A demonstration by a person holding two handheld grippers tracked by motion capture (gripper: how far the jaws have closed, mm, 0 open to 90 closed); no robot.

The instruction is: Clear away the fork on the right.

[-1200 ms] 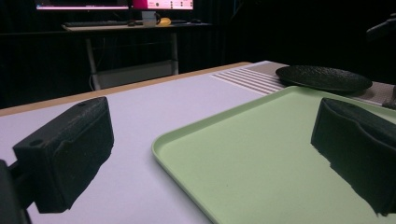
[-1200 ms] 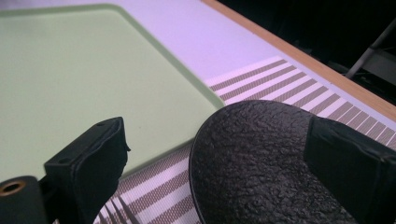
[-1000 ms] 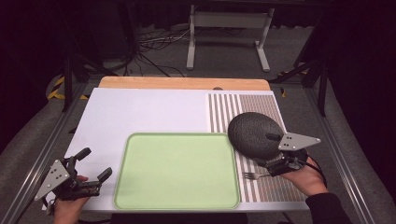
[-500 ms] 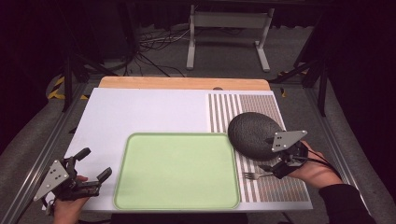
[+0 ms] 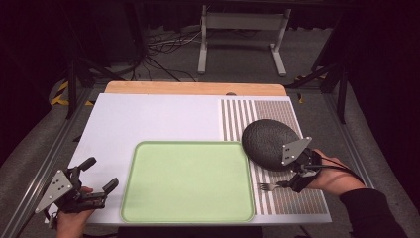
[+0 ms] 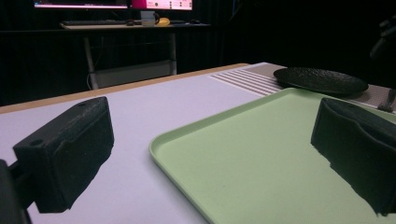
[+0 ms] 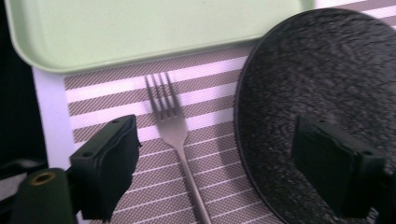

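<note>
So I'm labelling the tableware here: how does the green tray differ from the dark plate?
The tray is pale green, rectangular with rounded corners and smooth; the plate is near black, round and rough-textured. The tray is clearly the larger of the two. The tray lies on the white part of the table, the plate on the striped mat. Both are empty and lie flat.
</note>
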